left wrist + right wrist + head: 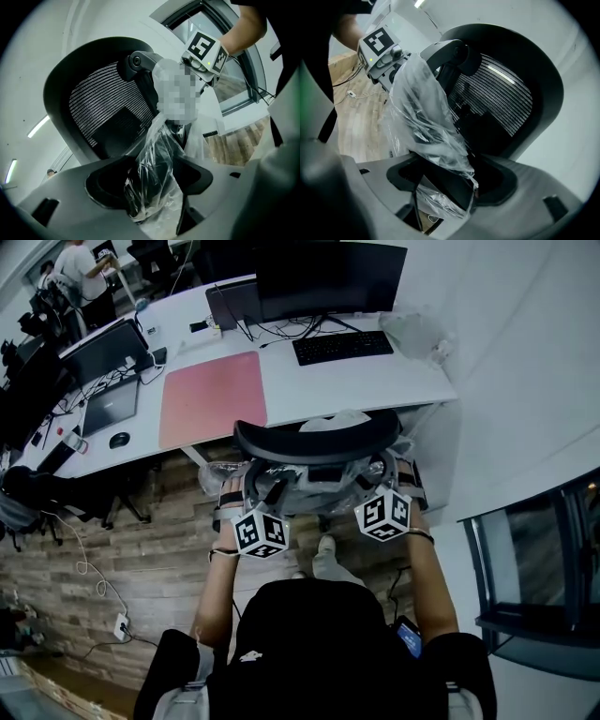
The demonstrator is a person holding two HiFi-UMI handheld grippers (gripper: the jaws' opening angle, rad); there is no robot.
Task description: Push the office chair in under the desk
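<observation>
The left gripper is squeezed shut on a plastic-wrapped armrest. The right gripper squeezes the other armrest. The office chair has its back right at the near edge of the white desk. A keyboard lies farther back.

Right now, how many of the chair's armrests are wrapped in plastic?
2. The left armrest is held in the left gripper; the right armrest is held in the right gripper.

wood floor, white wall, dark window
</observation>
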